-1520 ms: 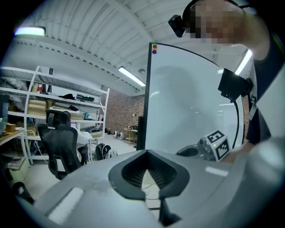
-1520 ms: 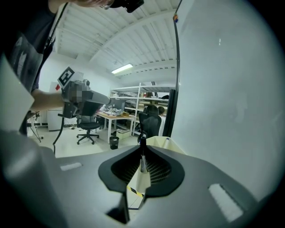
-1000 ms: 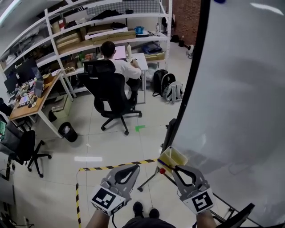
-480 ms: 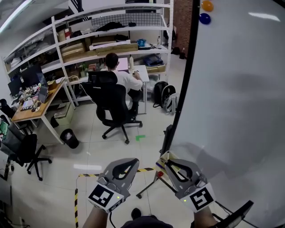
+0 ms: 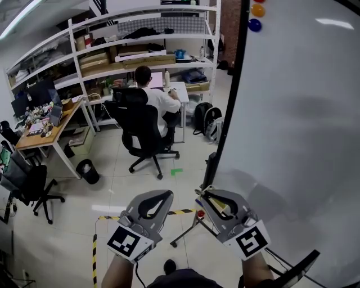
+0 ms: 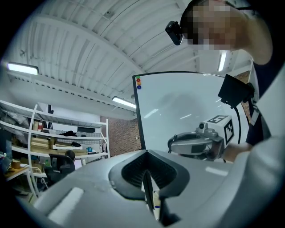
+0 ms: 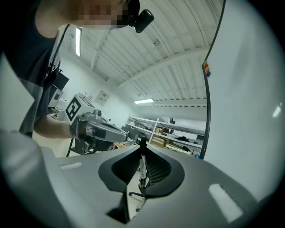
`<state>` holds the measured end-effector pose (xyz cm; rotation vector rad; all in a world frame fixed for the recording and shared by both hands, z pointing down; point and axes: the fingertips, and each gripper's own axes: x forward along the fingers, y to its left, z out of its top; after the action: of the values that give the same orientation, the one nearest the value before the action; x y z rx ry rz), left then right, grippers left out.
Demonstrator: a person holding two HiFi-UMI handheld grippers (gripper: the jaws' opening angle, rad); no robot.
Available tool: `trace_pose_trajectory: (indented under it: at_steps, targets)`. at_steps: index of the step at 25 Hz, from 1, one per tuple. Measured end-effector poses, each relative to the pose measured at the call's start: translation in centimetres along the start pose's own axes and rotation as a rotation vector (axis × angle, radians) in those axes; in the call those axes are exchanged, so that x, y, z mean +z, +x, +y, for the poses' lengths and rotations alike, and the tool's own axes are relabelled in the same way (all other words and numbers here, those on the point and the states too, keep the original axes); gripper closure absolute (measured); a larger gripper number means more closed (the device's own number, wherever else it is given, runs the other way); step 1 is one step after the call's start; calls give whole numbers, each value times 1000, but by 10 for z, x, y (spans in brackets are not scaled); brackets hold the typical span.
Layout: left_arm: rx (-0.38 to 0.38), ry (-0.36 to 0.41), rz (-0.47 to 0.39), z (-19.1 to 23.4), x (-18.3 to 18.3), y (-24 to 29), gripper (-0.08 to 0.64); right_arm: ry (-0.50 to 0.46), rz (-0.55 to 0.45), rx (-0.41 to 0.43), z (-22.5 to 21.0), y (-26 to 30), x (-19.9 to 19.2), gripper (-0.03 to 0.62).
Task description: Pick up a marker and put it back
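Note:
My right gripper (image 7: 142, 143) is shut on a thin marker (image 7: 142, 167) with a white barrel and a dark cap; it stands upright between the pads. In the head view the right gripper (image 5: 204, 194) hangs at lower centre, close to the whiteboard (image 5: 298, 112). My left gripper (image 5: 166, 194) is beside it on the left, jaws shut with nothing between them (image 6: 145, 155). Each gripper shows in the other's view: the right gripper (image 6: 196, 143) and the left gripper (image 7: 95, 129). A yellowish tray (image 5: 217, 204) shows through the right gripper's frame.
The whiteboard fills the right side, with coloured magnets (image 5: 256, 17) at its top edge and its stand leg (image 5: 185, 232) on the floor. Black-and-yellow tape (image 5: 183, 212) marks the tiles. A person (image 5: 151, 93) sits at a desk beyond, by shelves (image 5: 135, 34) and a bin (image 5: 88, 170).
Both grippers have risen side by side, with the marker still in the right one. The magnets at the whiteboard's top have come into the head view.

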<state>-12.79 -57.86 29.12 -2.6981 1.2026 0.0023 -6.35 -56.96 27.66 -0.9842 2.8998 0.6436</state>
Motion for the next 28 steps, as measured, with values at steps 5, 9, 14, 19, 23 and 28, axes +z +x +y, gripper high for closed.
trace_pose_trajectory:
  at_steps: [5,9,14,19,23,28]
  targets:
    - [9,-2,-9,-7,4,-21,554,10,-12,18,22,0,7,555]
    - [30,2,-16,-20,13,-30,554,26,-10,42,29,-11,9,555]
    - [79,15,0,-37,18,-53,554,75,15,103,45,-20,1,555]
    - [140,-3,25,-33,13,-93,554,88,18,157,75,-10,6,555]
    - [160,-10,17,-39,14,-124,554,84,31,181,104,-11,13,555]
    - [170,-33,5,-55,17,-161,554,80,42,188,139,-19,27,555]
